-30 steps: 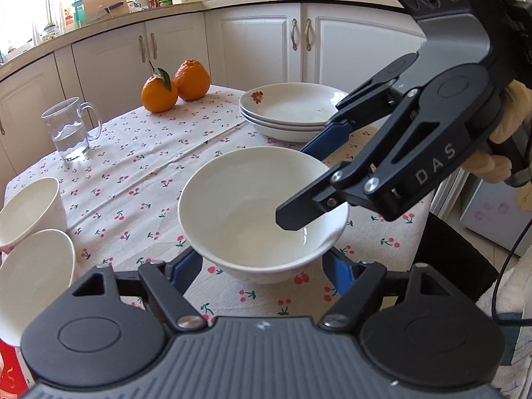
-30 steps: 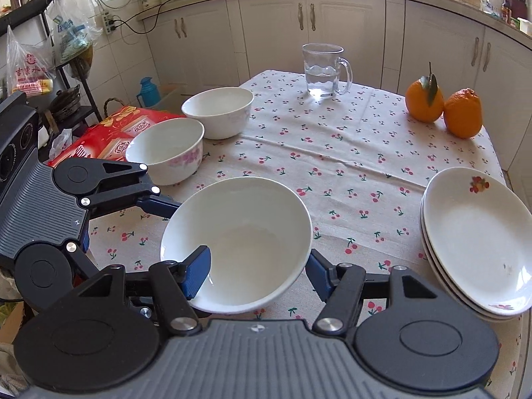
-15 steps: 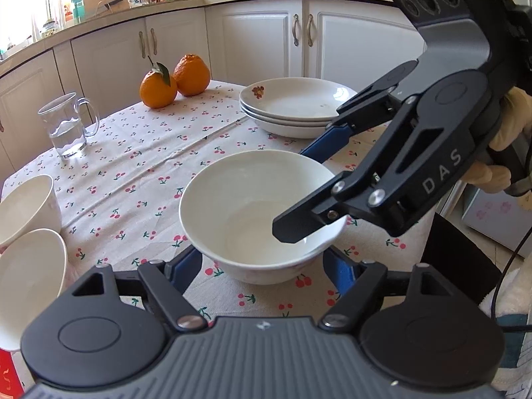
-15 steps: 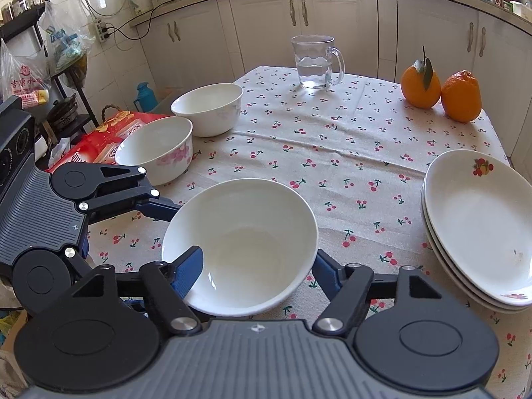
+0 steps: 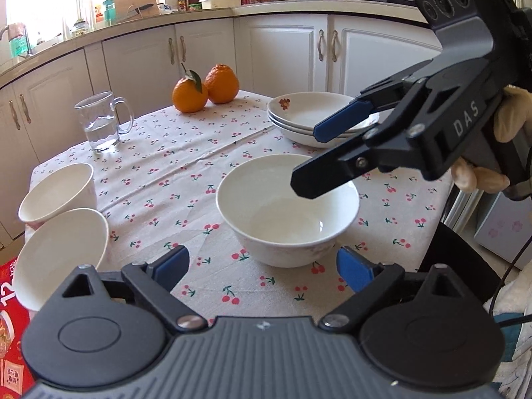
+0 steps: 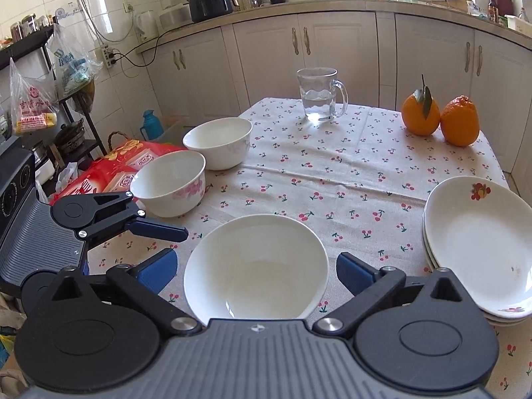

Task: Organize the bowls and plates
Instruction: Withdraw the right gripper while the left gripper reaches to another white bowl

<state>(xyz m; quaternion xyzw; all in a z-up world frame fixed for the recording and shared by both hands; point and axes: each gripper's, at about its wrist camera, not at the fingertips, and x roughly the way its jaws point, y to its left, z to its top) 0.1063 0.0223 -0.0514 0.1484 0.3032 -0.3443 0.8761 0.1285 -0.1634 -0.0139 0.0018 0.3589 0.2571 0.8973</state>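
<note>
Plates look done, by my read: you've got one stack of plates [image 6: 478, 232] at the right side of the counter [image 6: 332, 173], and I count 3 in it from the rims in the left wrist view [image 5: 319, 123].

Bowls are what's left. 3 bowls, none nested yet:
- near bowl [image 6: 256, 266], alone near the counter's front edge, right between your two tools, resting on the cloth.
- pink-flower bowl [image 6: 169, 183], at the left edge.
- plain bowl [image 6: 217, 141], just behind it, the two nearly touching (can't tell if rims meet).

So approx. half done w/ plates sorted, bowls still 3 separate items. Likely finish: near bowl goes over to the other 2, then stack all 3 into one pile.

Tools:
- Right tool [image 6: 256, 271]: fingers spread wide, one on each side of the near bowl, not pinching it. In the left wrist view its lower finger [image 5: 319, 179] hangs over the bowl's rim, upper one above it; holding nothing.
- Left tool [image 5: 262, 267]: also spread wide, empty, pads short of the bowl [image 5: 287, 209] and clear of it.

Other stuff, not part of the job, counted:
- 2 oranges [image 6: 439, 119] at the far right corner, touching.
- 1 glass mug [image 6: 321, 94] w/ some water, far end.
- 1 red bag [image 6: 116, 166] off the counter's left edge.

Watch the 2 left bowls, they sit close to the edge.
</note>
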